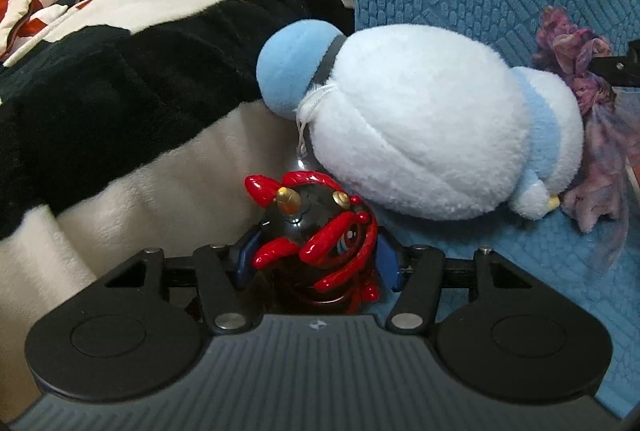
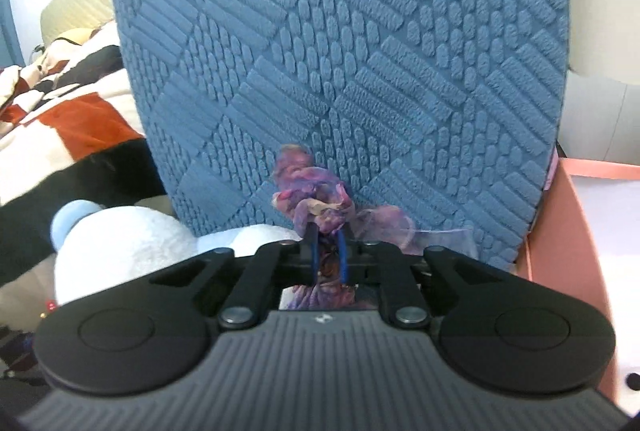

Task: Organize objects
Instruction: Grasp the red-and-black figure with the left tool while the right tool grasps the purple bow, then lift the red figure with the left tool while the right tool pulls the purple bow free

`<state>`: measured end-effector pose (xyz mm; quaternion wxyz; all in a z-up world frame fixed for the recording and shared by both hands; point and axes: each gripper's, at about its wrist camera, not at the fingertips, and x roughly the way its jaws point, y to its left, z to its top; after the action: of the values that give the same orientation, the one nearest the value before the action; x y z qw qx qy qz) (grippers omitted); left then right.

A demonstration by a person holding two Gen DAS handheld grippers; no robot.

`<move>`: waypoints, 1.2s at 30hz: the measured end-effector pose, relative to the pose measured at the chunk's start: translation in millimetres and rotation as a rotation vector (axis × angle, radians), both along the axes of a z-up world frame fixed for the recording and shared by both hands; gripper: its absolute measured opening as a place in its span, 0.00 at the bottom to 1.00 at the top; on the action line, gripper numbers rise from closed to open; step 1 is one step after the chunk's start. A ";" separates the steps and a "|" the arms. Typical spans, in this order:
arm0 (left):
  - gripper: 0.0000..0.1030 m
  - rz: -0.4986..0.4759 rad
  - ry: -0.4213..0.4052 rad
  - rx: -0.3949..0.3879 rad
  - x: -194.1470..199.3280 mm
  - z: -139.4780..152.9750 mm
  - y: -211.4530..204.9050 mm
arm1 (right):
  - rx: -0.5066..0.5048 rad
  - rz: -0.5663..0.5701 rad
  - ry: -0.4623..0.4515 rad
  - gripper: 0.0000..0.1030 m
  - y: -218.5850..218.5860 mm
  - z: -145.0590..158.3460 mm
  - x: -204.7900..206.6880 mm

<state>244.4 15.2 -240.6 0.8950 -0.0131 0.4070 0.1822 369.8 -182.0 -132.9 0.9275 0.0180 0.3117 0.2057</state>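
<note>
Between the left gripper's [image 1: 316, 255] closed blue pads sits a red-and-black figurine [image 1: 316, 251], hemmed by the striped blanket [image 1: 120, 79] on one side and a white plush [image 1: 420, 127] just beyond. Right gripper [image 2: 329, 259] pinches a purple gauze scrunchie [image 2: 316, 199] before the upright blue cushion [image 2: 340, 51]; a pink box [image 2: 560, 231] stands beside it.

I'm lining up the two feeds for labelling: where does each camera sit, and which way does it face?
Left wrist: on the left gripper, looking down along its jaws, shut on a red-and-black figurine; white plush beyond.
Right wrist: on the right gripper, jaws shut on a purple gauzy cloth, facing the blue cushion.
Shared: plush, cloth, cushion and the striped blanket; no hand shows.
</note>
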 end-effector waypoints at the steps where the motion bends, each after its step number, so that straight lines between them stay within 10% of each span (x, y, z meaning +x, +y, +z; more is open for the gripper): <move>1: 0.62 0.001 -0.006 -0.005 -3.8 1.5 -1.2 | 0.004 0.004 0.002 0.11 -3.7 2.3 -4.5; 31: 0.63 -0.138 0.004 -0.222 -45.2 10.0 -47.1 | 0.019 0.041 0.201 0.07 -31.7 -23.3 -133.9; 33: 0.65 -0.134 0.012 -0.243 -42.8 7.3 -43.5 | 0.023 0.010 0.186 0.13 -34.9 -21.9 -126.4; 36: 0.70 -0.133 0.015 -0.291 -40.3 5.8 -39.2 | 0.069 -0.034 0.201 0.57 -41.0 -24.4 -112.9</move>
<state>204.0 -24.0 -234.7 0.8907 -0.1144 0.4356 0.0620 256.9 -223.0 -157.3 0.8938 0.0758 0.3954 0.1978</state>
